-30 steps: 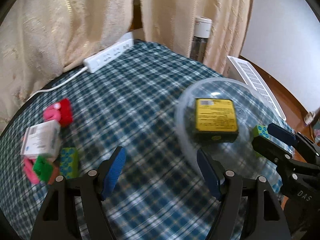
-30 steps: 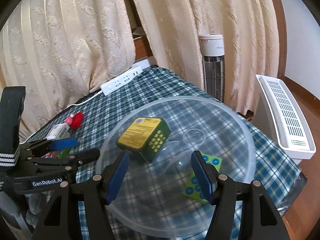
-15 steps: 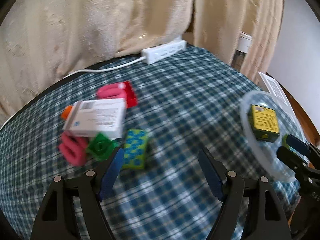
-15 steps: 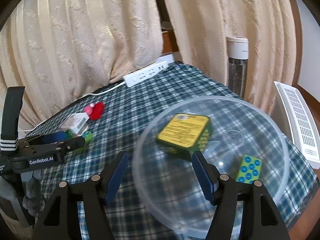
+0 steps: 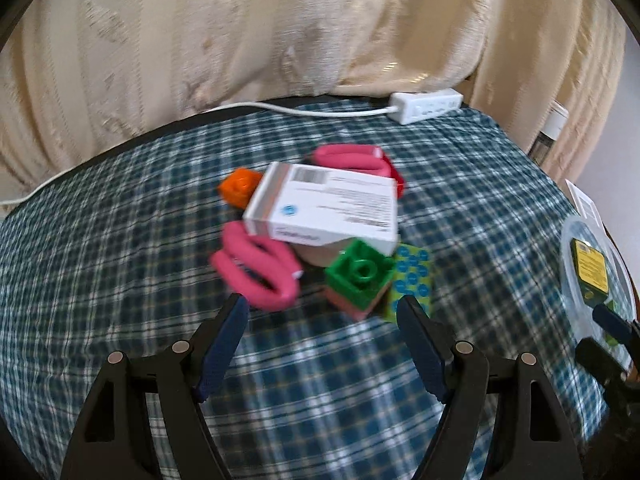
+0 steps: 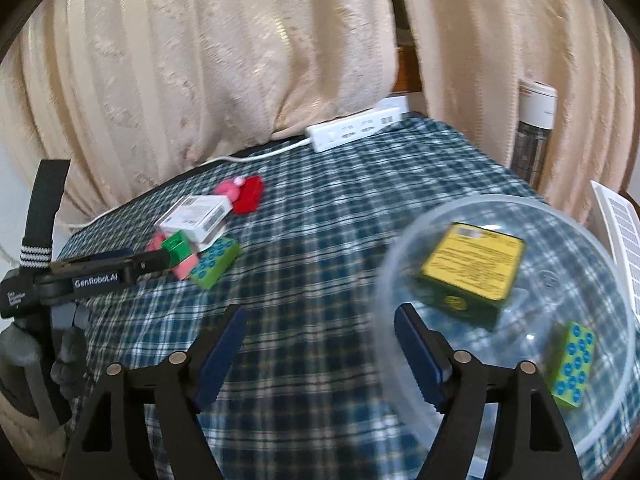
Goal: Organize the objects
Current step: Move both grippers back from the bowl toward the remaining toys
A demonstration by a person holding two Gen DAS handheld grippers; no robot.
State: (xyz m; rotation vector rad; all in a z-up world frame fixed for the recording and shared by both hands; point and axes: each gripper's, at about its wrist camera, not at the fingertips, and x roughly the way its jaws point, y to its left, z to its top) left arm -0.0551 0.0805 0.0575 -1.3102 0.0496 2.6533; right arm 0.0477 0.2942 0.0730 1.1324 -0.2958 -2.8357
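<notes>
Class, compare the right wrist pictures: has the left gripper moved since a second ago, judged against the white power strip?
Yes. The left gripper has swung away from the clear plastic bowl toward the toy pile, while the white power strip stays at the table's far edge.

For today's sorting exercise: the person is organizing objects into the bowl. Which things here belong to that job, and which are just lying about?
Part of the job:
clear bowl
yellow-green box
dotted block
white carton
green brick
pink loops
orange brick

Just lying about:
power strip
curtains
</notes>
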